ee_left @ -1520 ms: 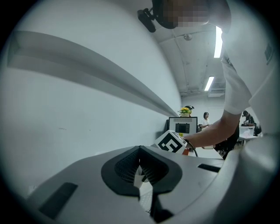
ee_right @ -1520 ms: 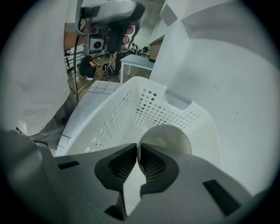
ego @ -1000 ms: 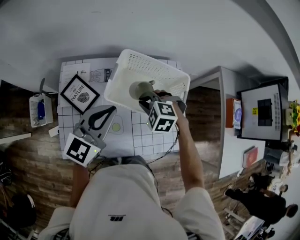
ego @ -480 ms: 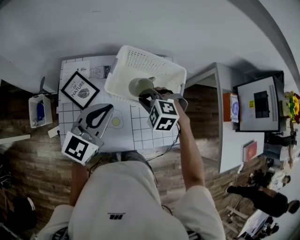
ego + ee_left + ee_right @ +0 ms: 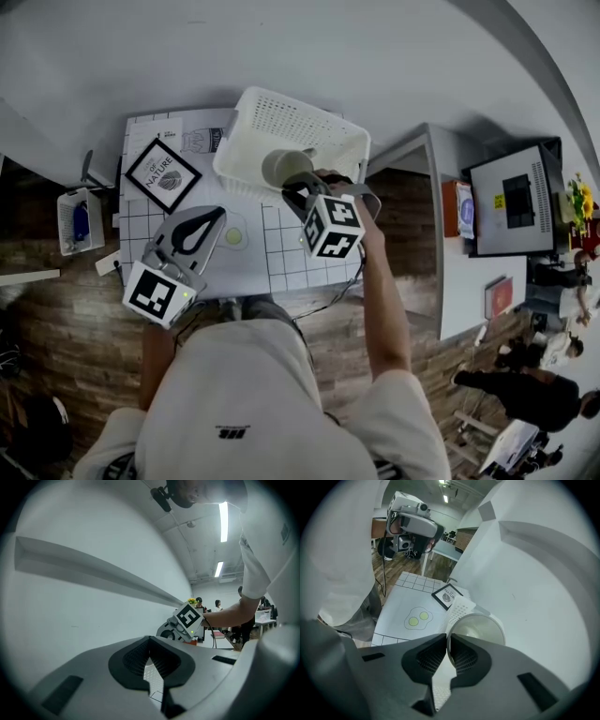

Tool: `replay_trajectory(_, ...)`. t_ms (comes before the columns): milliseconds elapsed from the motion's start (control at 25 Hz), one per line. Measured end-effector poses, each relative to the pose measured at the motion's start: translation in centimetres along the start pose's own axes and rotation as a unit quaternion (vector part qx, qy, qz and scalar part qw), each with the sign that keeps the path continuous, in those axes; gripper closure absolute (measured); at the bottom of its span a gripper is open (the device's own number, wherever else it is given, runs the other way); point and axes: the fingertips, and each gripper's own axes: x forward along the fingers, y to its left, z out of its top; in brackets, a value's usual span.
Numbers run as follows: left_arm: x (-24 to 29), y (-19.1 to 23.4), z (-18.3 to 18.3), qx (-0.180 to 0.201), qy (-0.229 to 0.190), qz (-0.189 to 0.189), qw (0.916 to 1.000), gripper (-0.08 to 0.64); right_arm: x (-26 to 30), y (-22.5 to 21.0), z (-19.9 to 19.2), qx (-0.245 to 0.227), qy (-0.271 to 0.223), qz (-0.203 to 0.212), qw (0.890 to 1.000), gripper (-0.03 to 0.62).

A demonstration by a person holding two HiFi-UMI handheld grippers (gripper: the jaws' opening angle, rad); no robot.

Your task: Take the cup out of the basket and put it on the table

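A grey-green cup [image 5: 284,167] hangs over the near side of the white perforated basket [image 5: 309,131]; whether it still touches the basket I cannot tell. My right gripper [image 5: 294,187] is shut on its rim. In the right gripper view the cup [image 5: 477,629] opens toward the camera, and one wall of it is pinched between the pads of the right gripper [image 5: 449,643]. My left gripper [image 5: 217,216] lies low over the gridded table mat [image 5: 286,272], left of the basket, shut on nothing. In the left gripper view the left gripper [image 5: 150,641] has its tips together.
A framed picture [image 5: 164,175] lies at the table's far left. A fried-egg print [image 5: 232,239] sits mid-mat beside the left gripper. A small white bin [image 5: 77,220] stands left of the table. A white counter [image 5: 469,281] and a monitor [image 5: 511,202] are to the right.
The right gripper has risen with the cup, bringing the cup higher above the basket floor. The left gripper has drifted a little toward the near left.
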Motion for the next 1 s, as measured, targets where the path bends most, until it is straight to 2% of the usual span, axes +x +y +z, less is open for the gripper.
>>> replay_trajectory(480,-2.5,-0.4,-0.6,0.002,0.0,0.01,1.0,0.555,-1.2,1.3,2.4,-0.018,-0.006,-0.008,1.0,0.555)
replay_trajectory(1000,-4.9,-0.1,-1.4,0.001,0.003,0.042,0.9991,0.555,-0.6,3.6,5.6,-0.058,-0.024,0.02,0.998,0.555)
